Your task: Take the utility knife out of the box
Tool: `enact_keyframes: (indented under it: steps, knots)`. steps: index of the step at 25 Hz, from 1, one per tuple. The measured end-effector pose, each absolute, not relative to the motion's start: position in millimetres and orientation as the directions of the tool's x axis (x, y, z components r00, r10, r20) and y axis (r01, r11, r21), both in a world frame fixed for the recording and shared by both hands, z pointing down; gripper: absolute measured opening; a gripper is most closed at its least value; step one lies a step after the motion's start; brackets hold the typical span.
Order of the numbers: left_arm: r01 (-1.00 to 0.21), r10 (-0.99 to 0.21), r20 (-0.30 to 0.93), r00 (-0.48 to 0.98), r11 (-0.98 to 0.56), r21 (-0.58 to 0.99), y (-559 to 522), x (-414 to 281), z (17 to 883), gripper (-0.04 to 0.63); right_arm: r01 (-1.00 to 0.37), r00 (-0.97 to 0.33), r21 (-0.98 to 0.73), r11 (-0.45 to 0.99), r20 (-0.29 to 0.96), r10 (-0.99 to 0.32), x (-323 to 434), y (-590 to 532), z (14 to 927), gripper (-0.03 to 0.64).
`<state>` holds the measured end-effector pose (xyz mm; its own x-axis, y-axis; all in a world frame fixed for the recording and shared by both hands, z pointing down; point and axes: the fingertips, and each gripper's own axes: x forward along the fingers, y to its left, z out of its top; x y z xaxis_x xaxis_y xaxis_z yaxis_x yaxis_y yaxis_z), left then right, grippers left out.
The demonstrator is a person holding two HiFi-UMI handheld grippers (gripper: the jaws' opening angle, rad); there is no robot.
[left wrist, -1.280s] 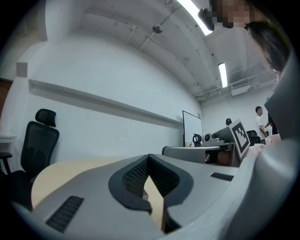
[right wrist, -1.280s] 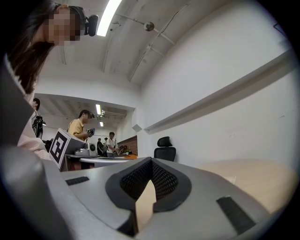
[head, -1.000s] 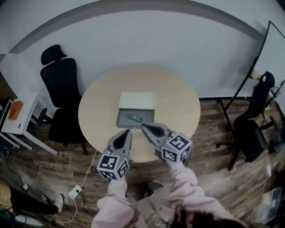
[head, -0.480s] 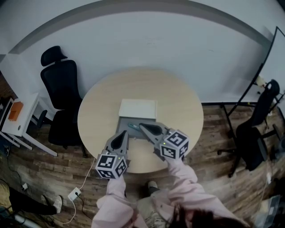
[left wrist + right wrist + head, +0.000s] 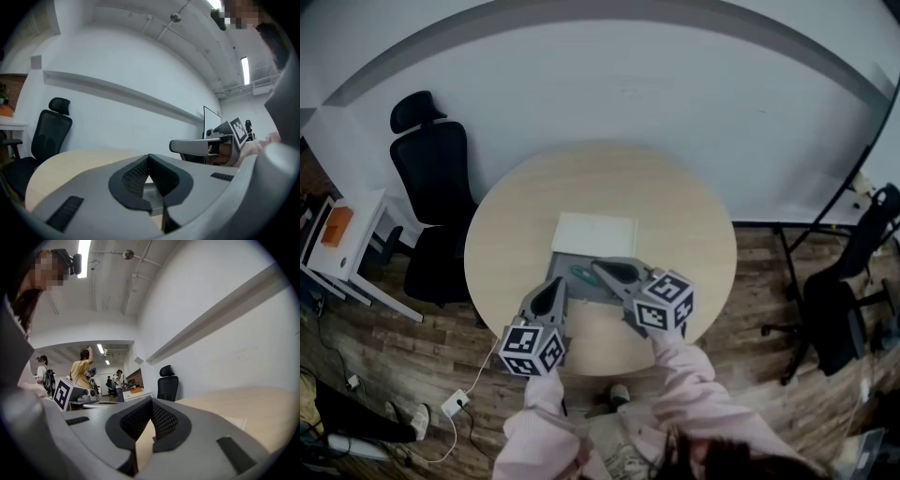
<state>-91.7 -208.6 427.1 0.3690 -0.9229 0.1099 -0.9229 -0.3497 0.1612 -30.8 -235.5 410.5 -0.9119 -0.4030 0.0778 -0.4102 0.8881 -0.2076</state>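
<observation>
The knife (image 5: 582,275) lies inside the box (image 5: 557,263), near its middle. The right gripper (image 5: 600,268) hangs just beside it and the left gripper (image 5: 563,282) sits at the box's near-left edge, both with jaws together and empty. Best to part the right jaws first (closed, they only nudge), then straddle the knife crosswise.

No readable text, labels or numbers

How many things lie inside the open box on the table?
1: the utility knife lies in the box, left of the right gripper, which may hide more.
</observation>
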Motion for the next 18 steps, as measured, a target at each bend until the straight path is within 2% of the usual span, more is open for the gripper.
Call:
enact_keyframes:
  steps: [10,18]
  knots:
    - [-0.92,-0.915,0.163,0.369,-0.334,0.205,-233,-105,454,0.005,-0.394,-0.918,-0.262,0.881,0.163,-0.362,-50,-263,443,-0.01]
    - [-0.891,-0.879,0.209,0.428,-0.372,0.262,-259,-115,479,0.005,-0.422,-0.904,-0.308,0.853,0.219,-0.368,-70,-284,467,-0.011]
